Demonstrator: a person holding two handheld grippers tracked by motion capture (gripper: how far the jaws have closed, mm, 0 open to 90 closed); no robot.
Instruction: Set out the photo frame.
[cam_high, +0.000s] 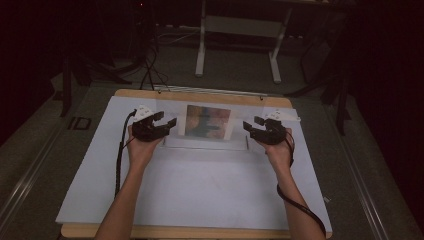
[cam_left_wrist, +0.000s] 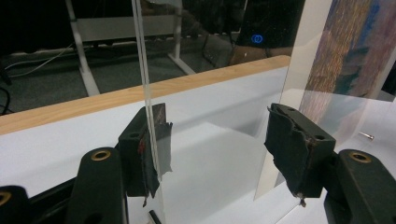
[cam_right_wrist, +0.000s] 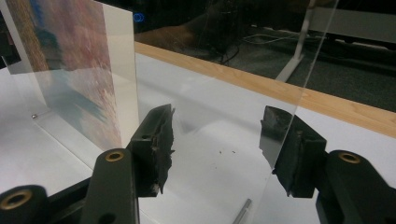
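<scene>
I see both grippers released beside the clear picture frame (cam_high: 207, 122): left gripper (cam_high: 165, 121) at one end, right gripper (cam_high: 251, 126) at the other (apparently not gripping its edges).

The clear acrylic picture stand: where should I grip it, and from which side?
Grip the clear acrylic stand by its upright side edges, one gripper from each end. The panel is thin and stands on edge, so open jaws can straddle it, as the left gripper and right gripper are placed now.
</scene>
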